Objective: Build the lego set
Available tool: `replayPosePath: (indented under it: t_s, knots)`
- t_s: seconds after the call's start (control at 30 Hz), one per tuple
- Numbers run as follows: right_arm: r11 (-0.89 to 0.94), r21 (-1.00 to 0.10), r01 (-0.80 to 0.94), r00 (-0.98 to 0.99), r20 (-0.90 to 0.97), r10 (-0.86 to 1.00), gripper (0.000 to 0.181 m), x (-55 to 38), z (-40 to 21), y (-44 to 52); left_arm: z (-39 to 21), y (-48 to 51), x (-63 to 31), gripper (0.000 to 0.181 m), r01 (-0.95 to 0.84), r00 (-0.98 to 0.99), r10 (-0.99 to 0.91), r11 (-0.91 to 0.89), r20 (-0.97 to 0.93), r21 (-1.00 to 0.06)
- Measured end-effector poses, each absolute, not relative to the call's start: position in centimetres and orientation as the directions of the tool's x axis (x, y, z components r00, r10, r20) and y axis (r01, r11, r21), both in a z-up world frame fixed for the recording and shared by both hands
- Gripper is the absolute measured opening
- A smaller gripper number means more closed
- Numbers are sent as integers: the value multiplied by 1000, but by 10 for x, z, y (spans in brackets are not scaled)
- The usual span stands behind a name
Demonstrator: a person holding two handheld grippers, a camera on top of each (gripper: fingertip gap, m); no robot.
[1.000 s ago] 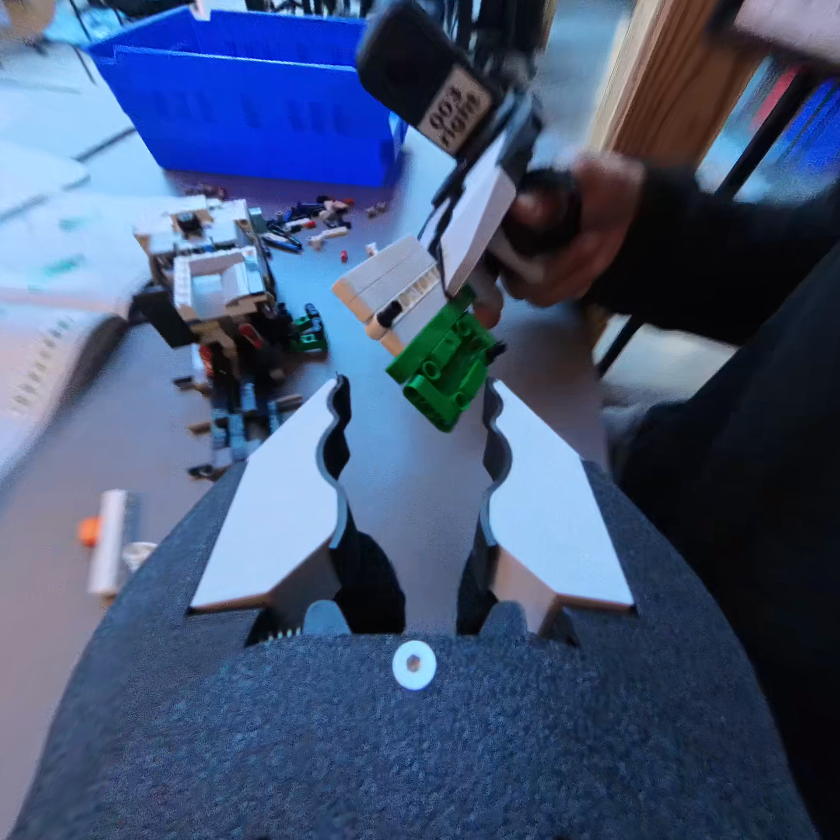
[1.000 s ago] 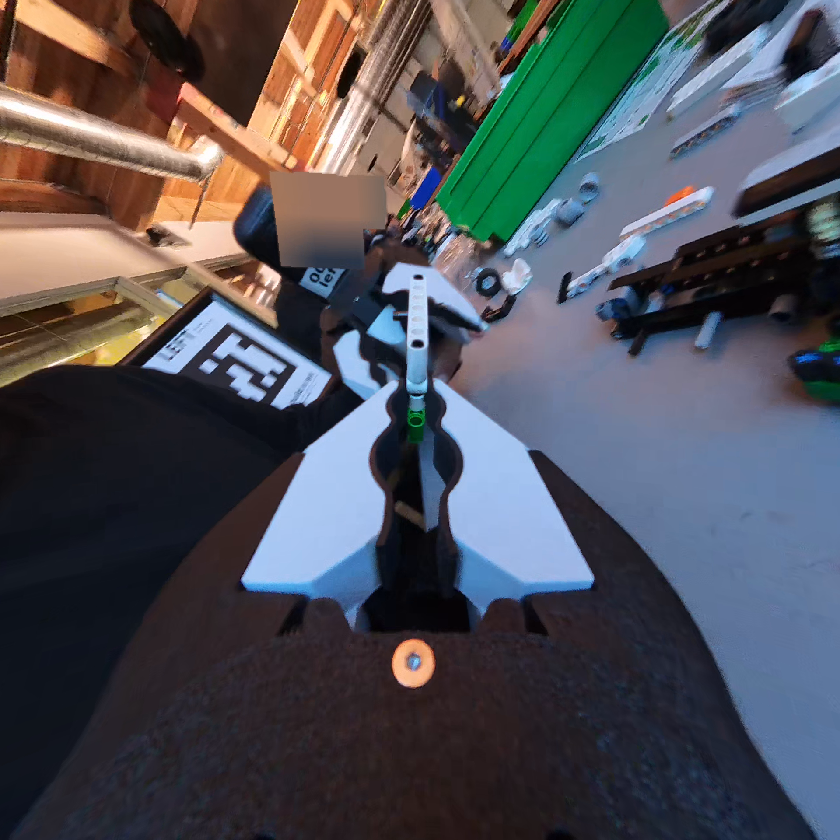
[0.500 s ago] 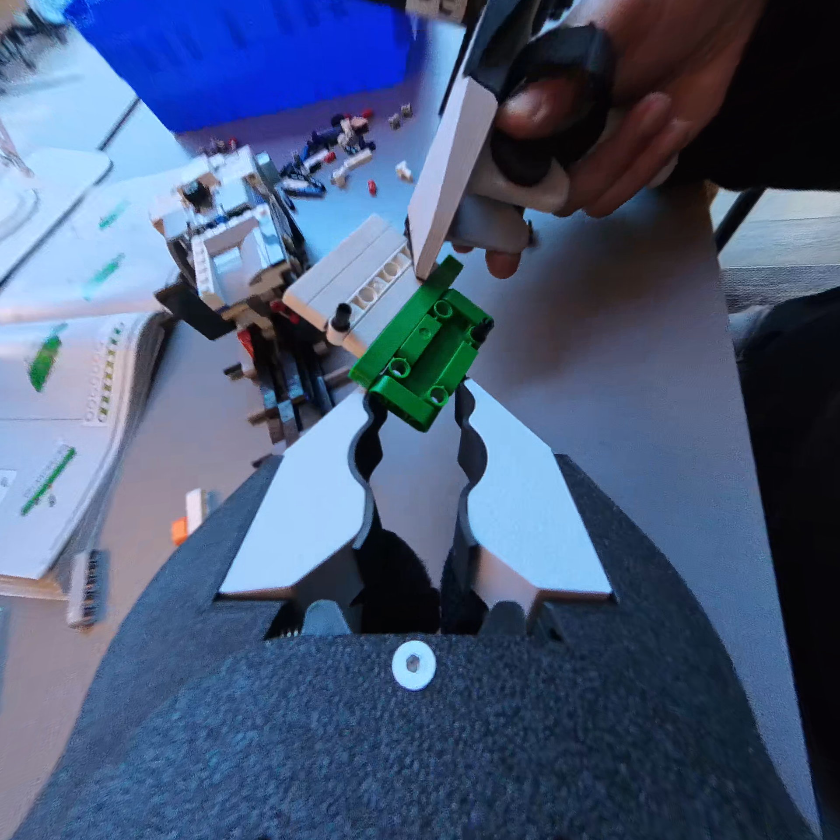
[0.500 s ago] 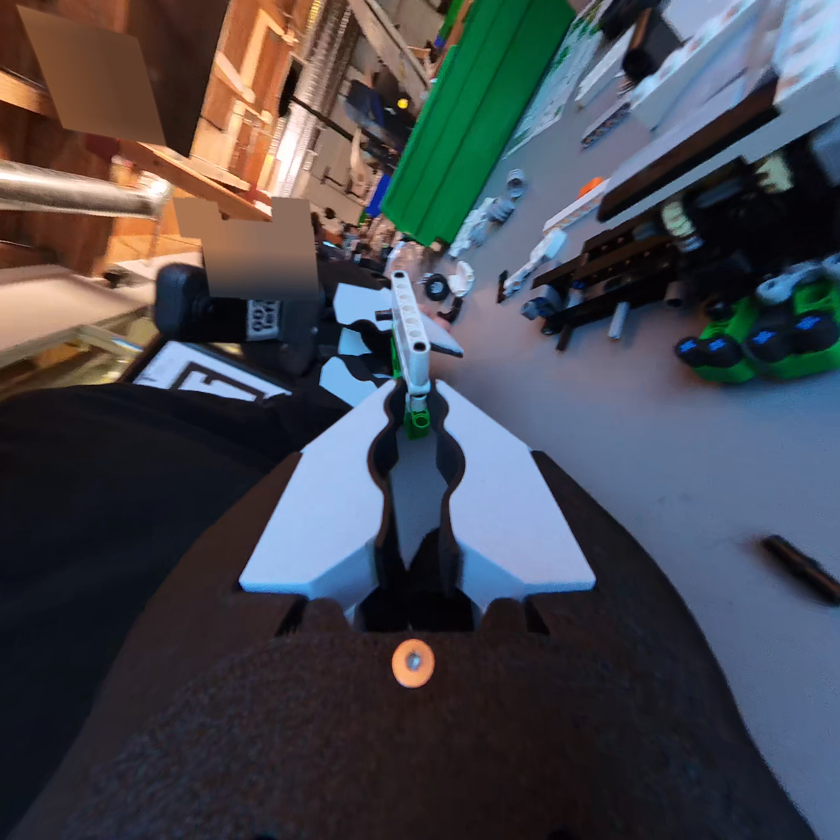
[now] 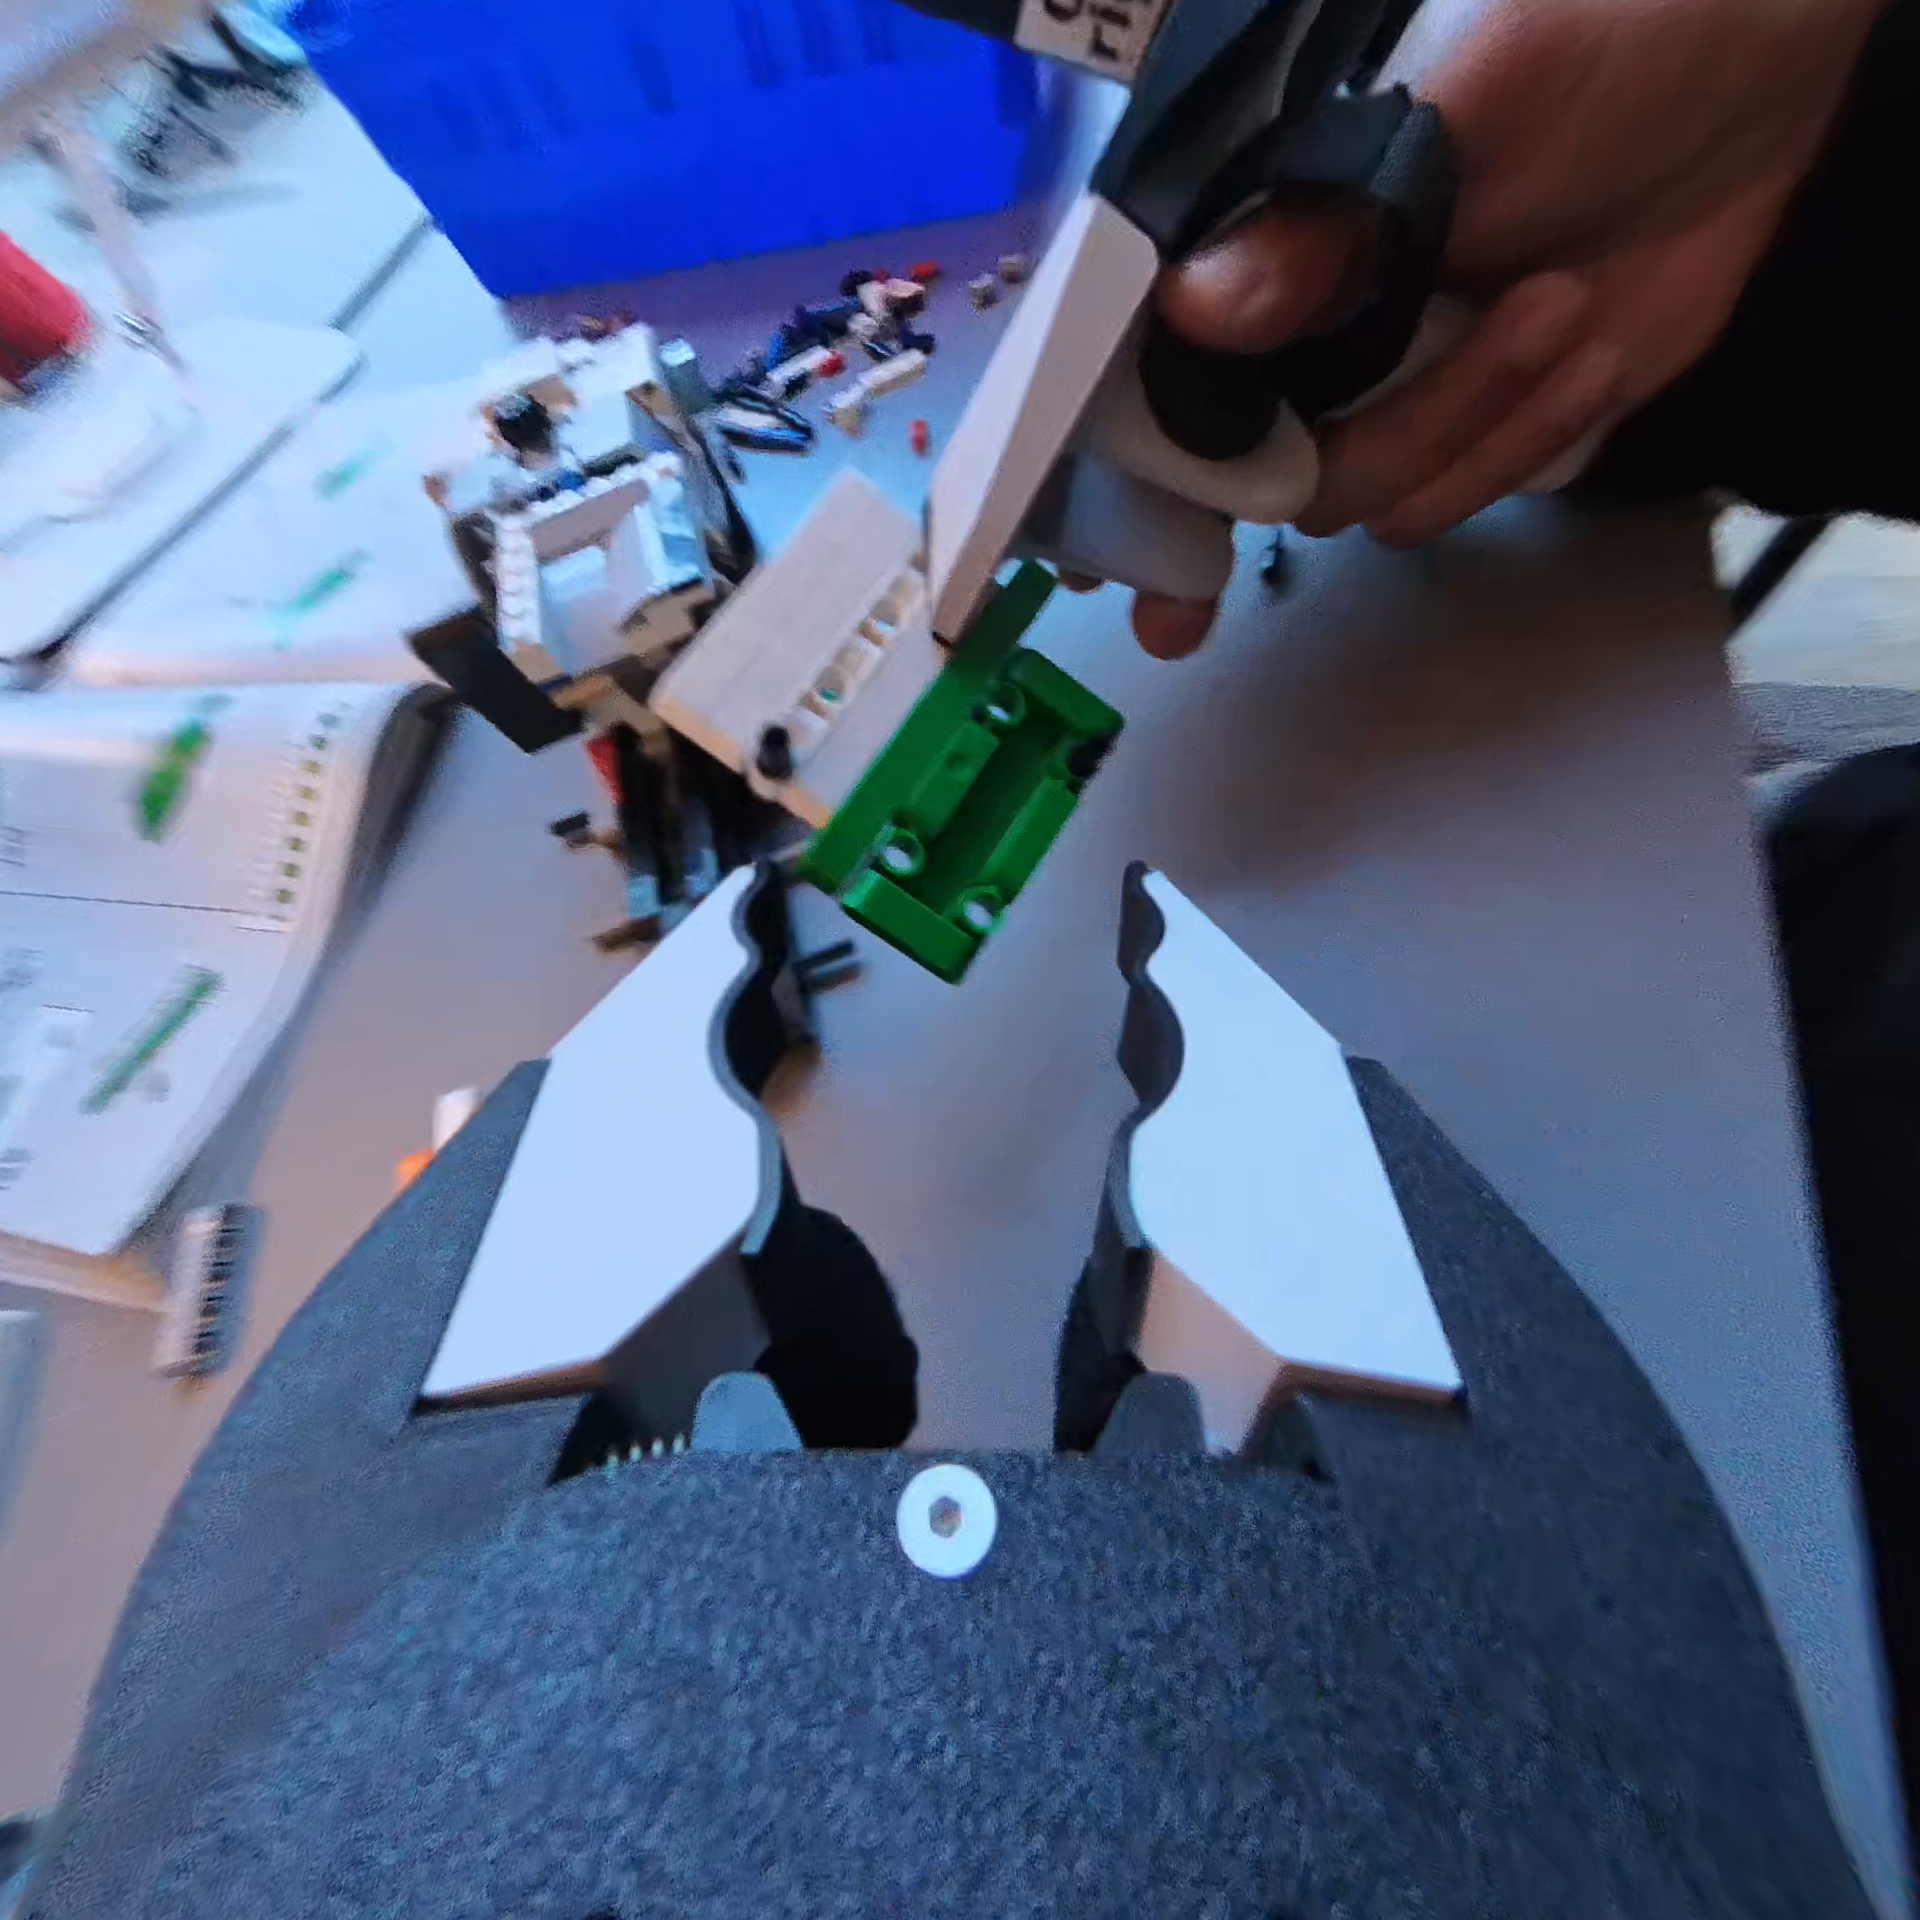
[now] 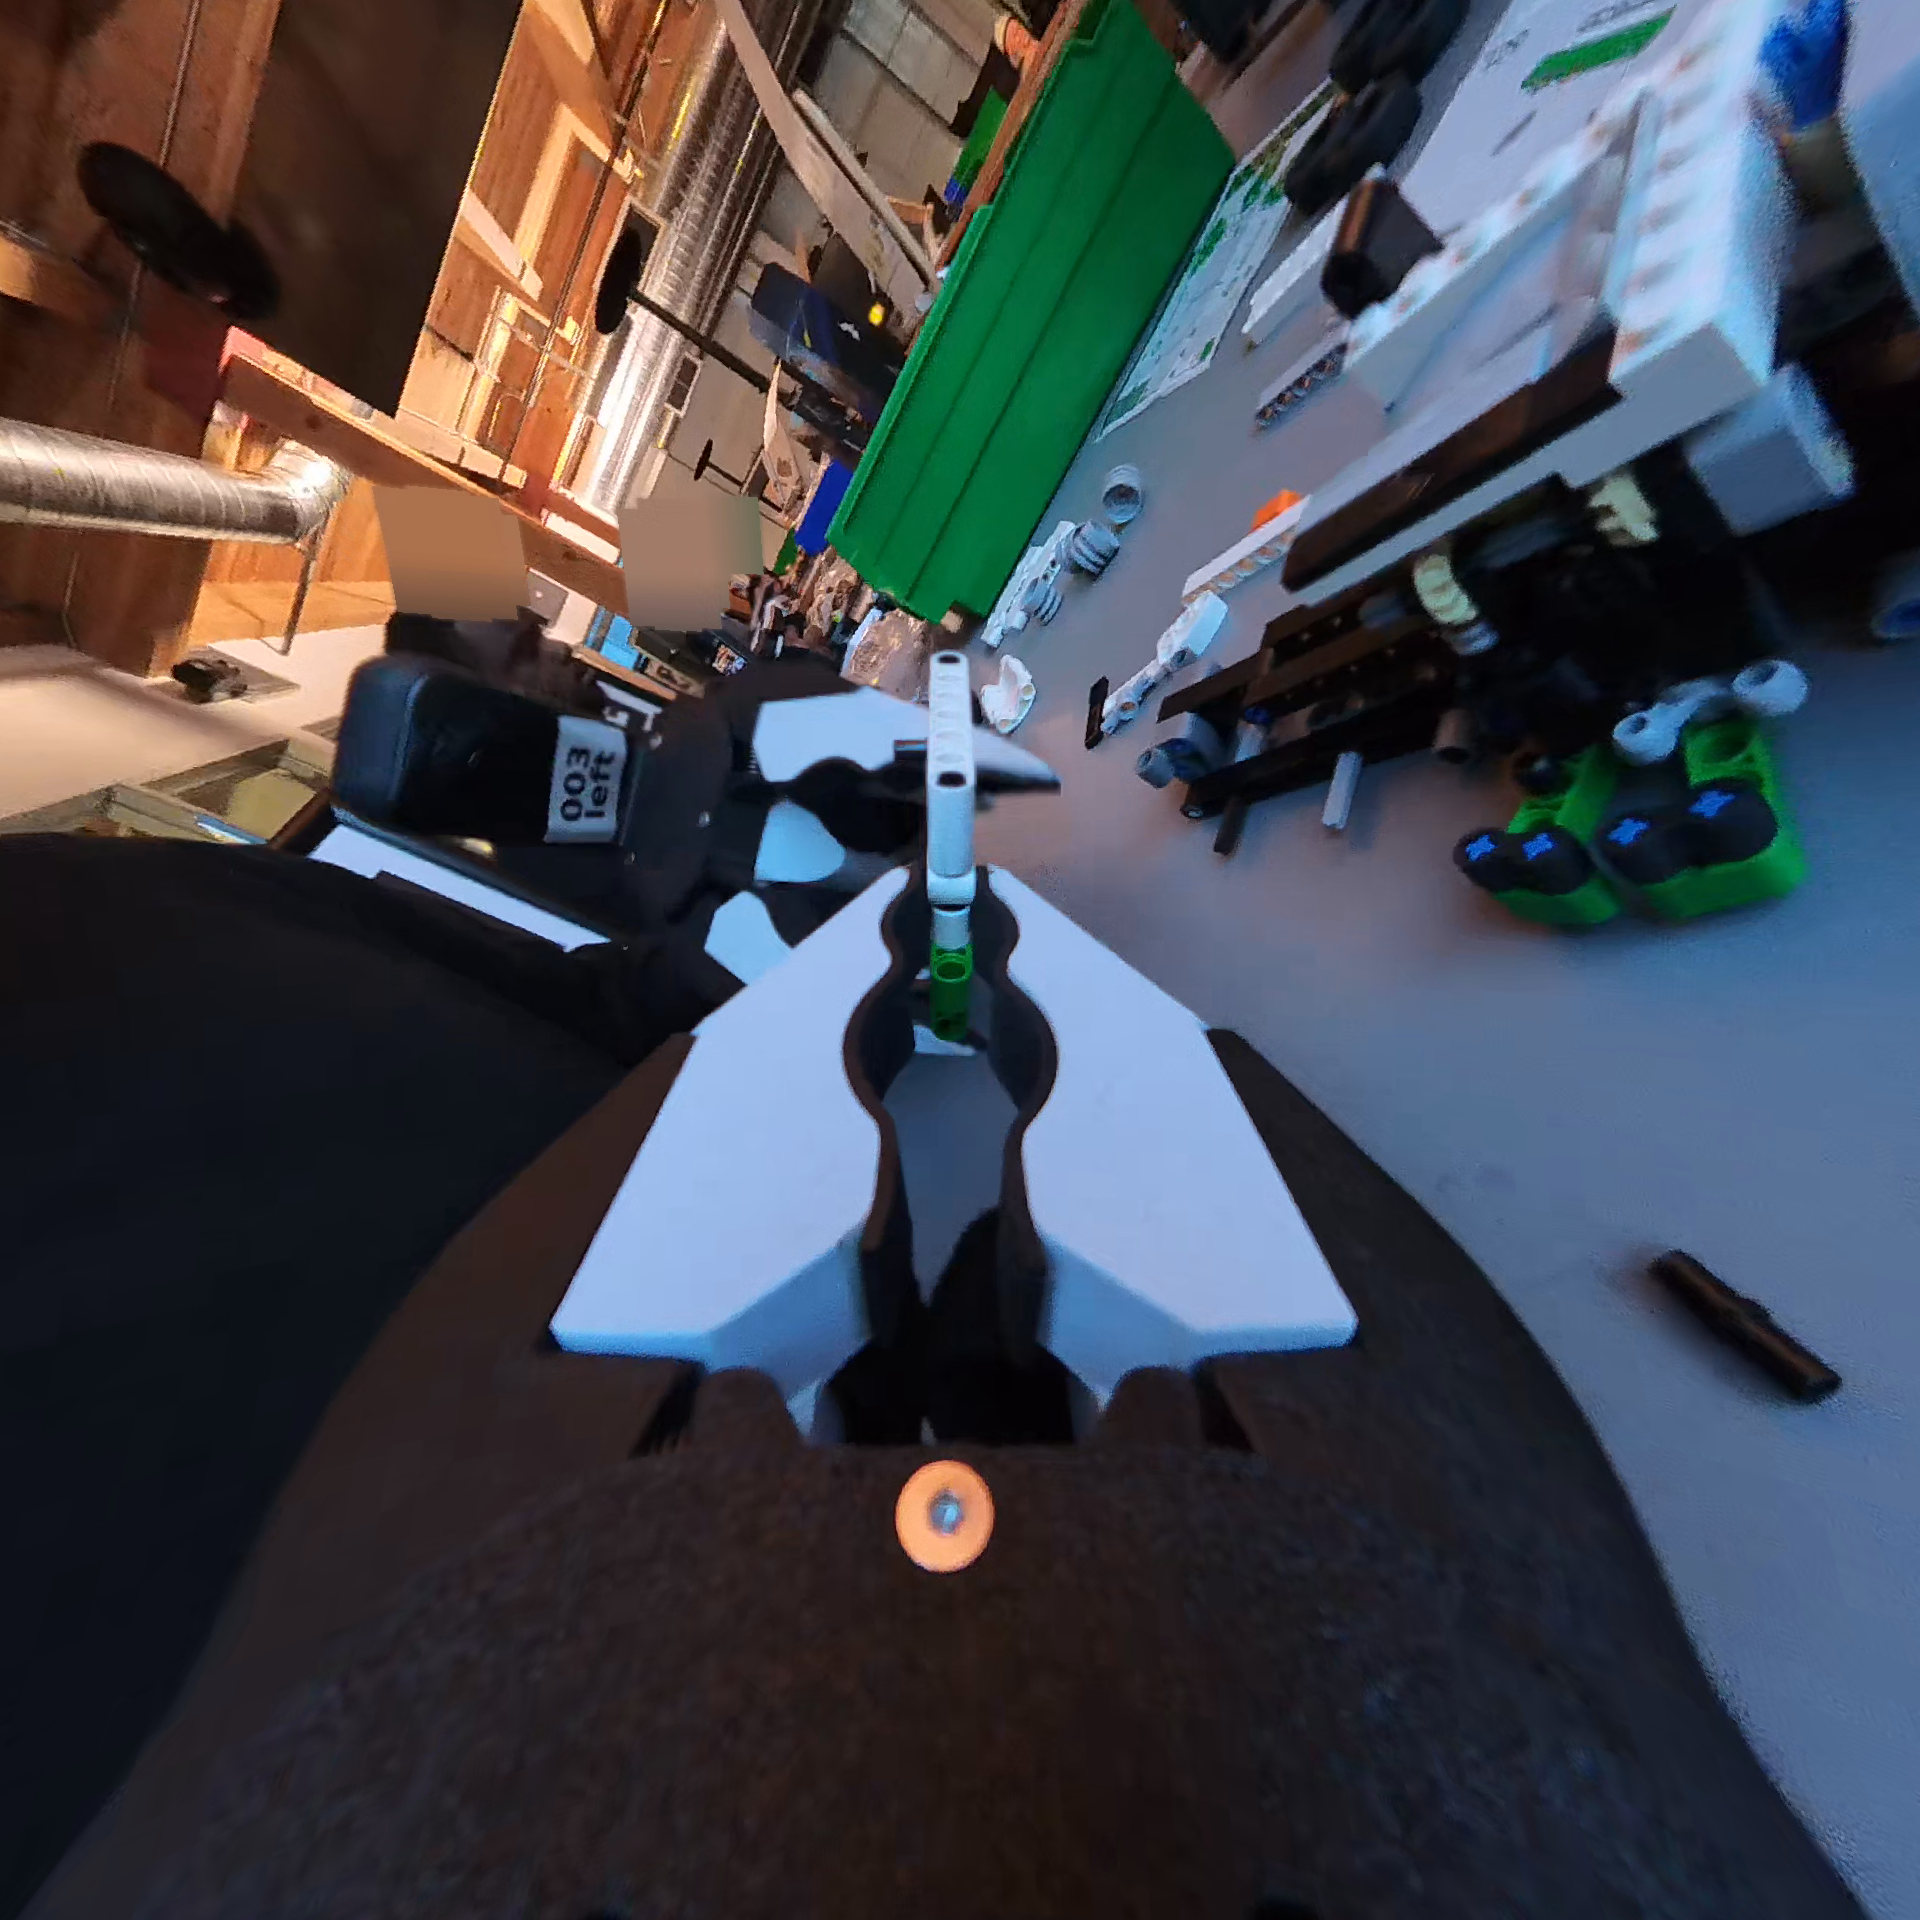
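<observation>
Two grippers in play, both held above a grey table (image 5: 1403, 831). Left gripper (image 5: 948, 883) sits at frame centre in the left wrist view, white fingers (image 5: 644, 1122) spread wide apart, nothing between them. Just past its tips hangs the green-and-white lego piece (image 5: 961, 790): a green frame with round holes, joined to a white panel at its upper left, tilted, off the table. Right gripper (image 5: 997, 582) comes in from the upper right of that view, held by a hand (image 5: 1558, 260), and pinches the piece at the green part's top edge.

Right wrist view: right gripper (image 6: 951, 956) at centre, fingers nearly together, clamped on the thin green end of the piece (image 6: 948, 977), the white beam sticking straight up from the tips. Left gripper shows beyond it, left of centre, with a black camera block (image 6: 478, 748) on top.

Partly built lego model (image 5: 592, 551), white, grey and black, stands on the table at upper left of the left wrist view, well clear of both tools. Loose small parts (image 5: 862, 332) lie scattered behind it, in front of a blue bin (image 5: 675, 135) at the top edge. Open instruction booklet (image 5: 135, 883) at the left edge. Right wrist view also shows a green wheeled sub-assembly (image 6: 1652, 831) at right, a black pin (image 6: 1745, 1340) lower right, and a green bin (image 6: 1039, 312) top centre.
</observation>
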State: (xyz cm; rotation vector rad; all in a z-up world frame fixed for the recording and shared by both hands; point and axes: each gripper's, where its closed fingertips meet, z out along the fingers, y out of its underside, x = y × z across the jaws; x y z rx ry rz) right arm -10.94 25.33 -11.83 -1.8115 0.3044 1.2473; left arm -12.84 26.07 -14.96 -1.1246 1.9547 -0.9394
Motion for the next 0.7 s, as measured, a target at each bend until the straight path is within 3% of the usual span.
replayPosePath:
  t_s: [0.13,0.2,0.27,0.37,0.47,0.57,0.7]
  knots:
    - [-675,-482,-559,392,-871,296,6,-130,-122,247,-146,264,-123,93,-358,-382,-875,438,-298,-825]
    - [-711,-486,-509,391,-866,312,6,-138,-123,242,-149,254,-128,92,-334,-452,-846,456,-285,-825]
    - [-727,-485,-486,381,-866,323,6,-143,-123,240,-153,246,-134,76,-303,-519,-799,505,-304,-808]
    - [-739,-471,-481,344,-877,335,7,-146,-121,237,-151,245,-136,76,-261,-540,-759,562,-364,-785]
    - [-721,-456,-522,305,-889,341,6,-144,-114,238,-145,243,-135,74,-287,-559,-780,501,-282,-816]
    - [-650,-524,-550,366,-851,375,9,-138,-107,243,-140,243,-134,74,-348,-585,-803,373,-112,-860]
    - [-504,-732,-459,644,-665,379,24,-113,-107,246,-139,255,-131,74,-444,-583,-807,220,94,-869]
